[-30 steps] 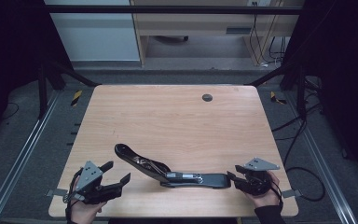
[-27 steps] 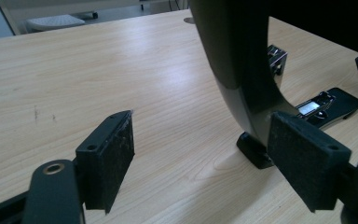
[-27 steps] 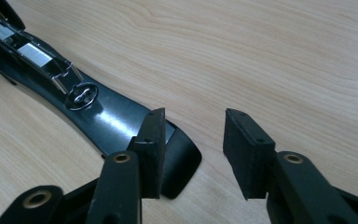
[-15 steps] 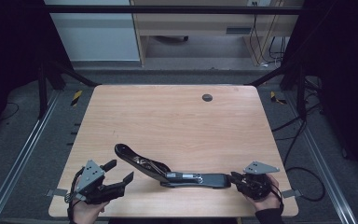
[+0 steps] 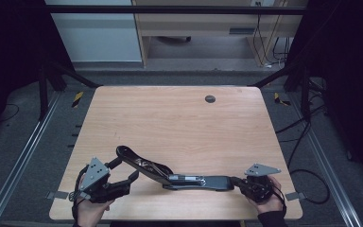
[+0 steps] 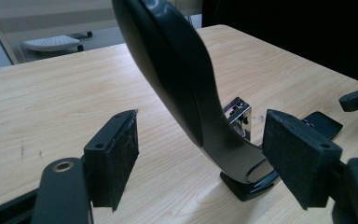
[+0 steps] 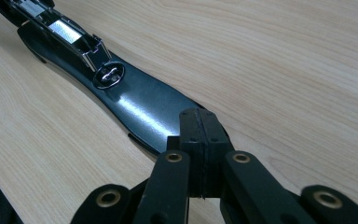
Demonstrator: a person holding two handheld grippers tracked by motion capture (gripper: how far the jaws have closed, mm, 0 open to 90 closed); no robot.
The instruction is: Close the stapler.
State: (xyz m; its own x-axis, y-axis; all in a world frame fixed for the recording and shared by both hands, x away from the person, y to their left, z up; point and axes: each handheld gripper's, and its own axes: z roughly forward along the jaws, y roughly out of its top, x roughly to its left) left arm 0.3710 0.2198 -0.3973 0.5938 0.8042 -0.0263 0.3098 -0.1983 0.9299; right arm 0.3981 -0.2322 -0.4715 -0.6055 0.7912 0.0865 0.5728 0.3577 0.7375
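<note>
As stapler lies open, right gripper seemingly pinches its base

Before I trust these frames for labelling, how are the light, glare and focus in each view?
High view: the table is evenly lit, the surroundings are dark, and the picture is soft. Left gripper view: the stapler arm looms close and slightly blurred, with a bright glint on its chrome. Right gripper view: a glare streak lies on the stapler's glossy base, and the right tool is sharp.

The left gripper sits low at the near-left edge, jaws wide, just been narrowing slightly; the right gripper rests near-right, jaws having just closed, pads together.
</note>
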